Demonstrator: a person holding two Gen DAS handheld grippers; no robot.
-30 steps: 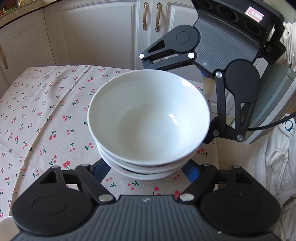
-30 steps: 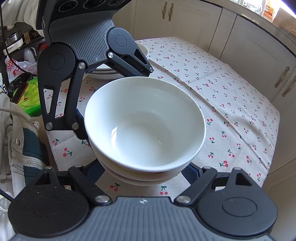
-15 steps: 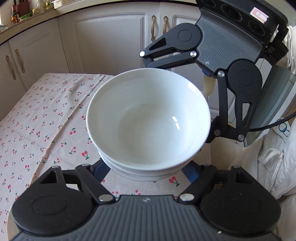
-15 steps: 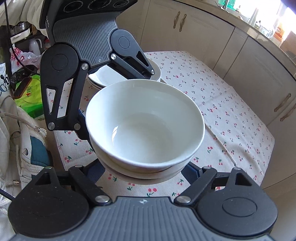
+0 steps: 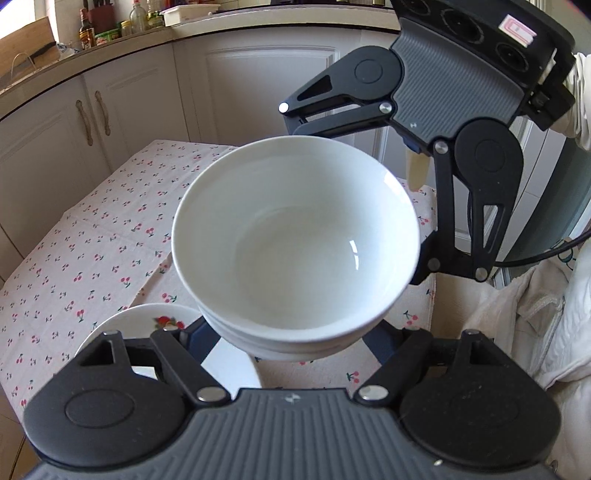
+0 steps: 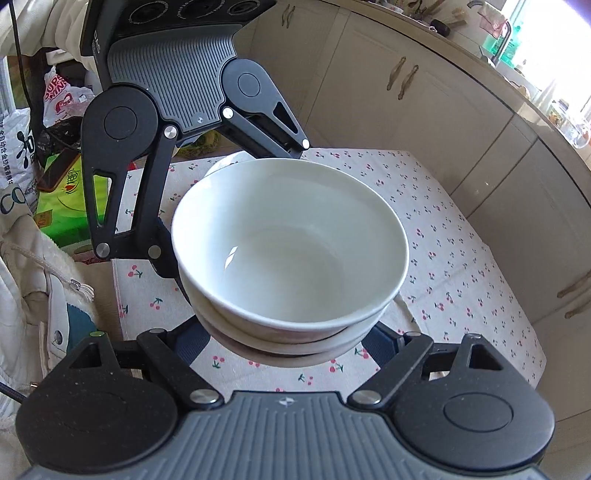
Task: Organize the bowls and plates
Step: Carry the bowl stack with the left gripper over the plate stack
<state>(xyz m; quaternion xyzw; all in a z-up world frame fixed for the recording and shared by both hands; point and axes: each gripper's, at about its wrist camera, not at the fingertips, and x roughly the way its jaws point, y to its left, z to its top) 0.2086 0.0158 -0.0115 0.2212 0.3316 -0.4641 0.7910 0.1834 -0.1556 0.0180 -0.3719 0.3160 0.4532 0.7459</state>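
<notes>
A stack of nested white bowls (image 5: 295, 251) hangs in the air above the cherry-print tablecloth (image 5: 92, 258). My left gripper (image 5: 288, 343) is shut on the stack's lower part from the near side, its blue pads (image 5: 199, 336) pressed against both flanks. From the opposite side my right gripper (image 6: 286, 347) is shut on the same stack of bowls (image 6: 291, 243). Each wrist view shows the other gripper's black linkage behind the bowls. A white plate (image 5: 122, 332) with a red fruit motif lies below on the left. A white plate rim (image 6: 225, 162) peeks out behind the stack.
White kitchen cabinets (image 5: 258, 92) and a counter with bottles (image 5: 110, 26) run behind the table. Bags and a green box (image 6: 62, 184) sit beside the table. A person's white garment (image 5: 535, 332) is close on the right.
Both grippers have lifted the bowl stack and carried it sideways across the table. The motif plate has come into the left wrist view beneath the bowls. The grip looks unchanged.
</notes>
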